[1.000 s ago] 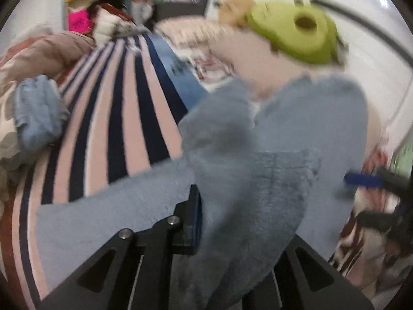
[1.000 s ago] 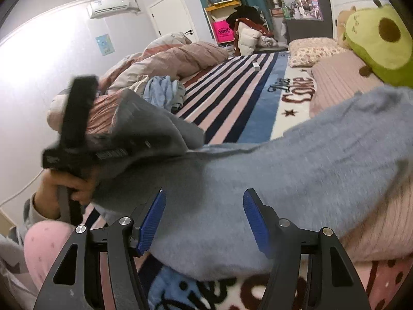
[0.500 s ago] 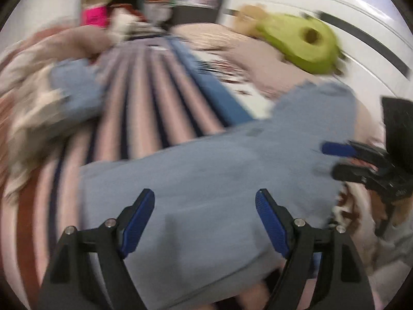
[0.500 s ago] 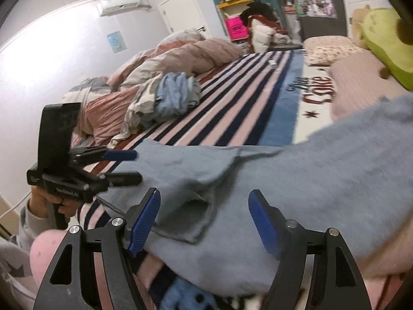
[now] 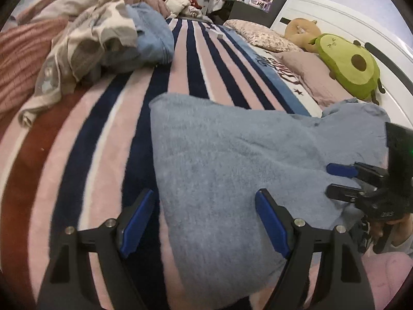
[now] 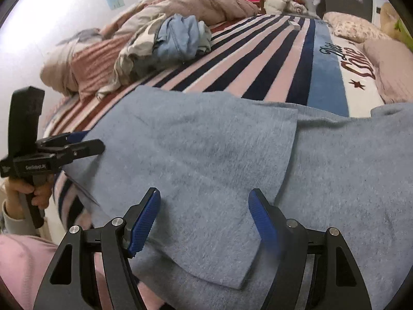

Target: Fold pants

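The grey-blue fleece pants (image 5: 232, 160) lie on the striped blanket at the bed's near edge, one end folded over the rest; the folded flap (image 6: 201, 149) ends in a straight edge in the right wrist view. My left gripper (image 5: 204, 219) is open and empty, just above the pants' left part. It also shows in the right wrist view (image 6: 77, 142), at the pants' left edge. My right gripper (image 6: 204, 219) is open and empty above the folded flap. It also shows in the left wrist view (image 5: 340, 180), at the pants' right side.
A heap of clothes with a blue garment (image 5: 152, 36) and a pink duvet (image 6: 206, 2) lie at the bed's far left. Pillows (image 5: 260, 36) and an avocado plush (image 5: 348, 67) sit by the white headboard on the right. The striped blanket (image 5: 98, 134) spreads beyond the pants.
My left gripper let go of the pants end it held and carried over; that end now lies folded flat. Both grippers drew back, open.
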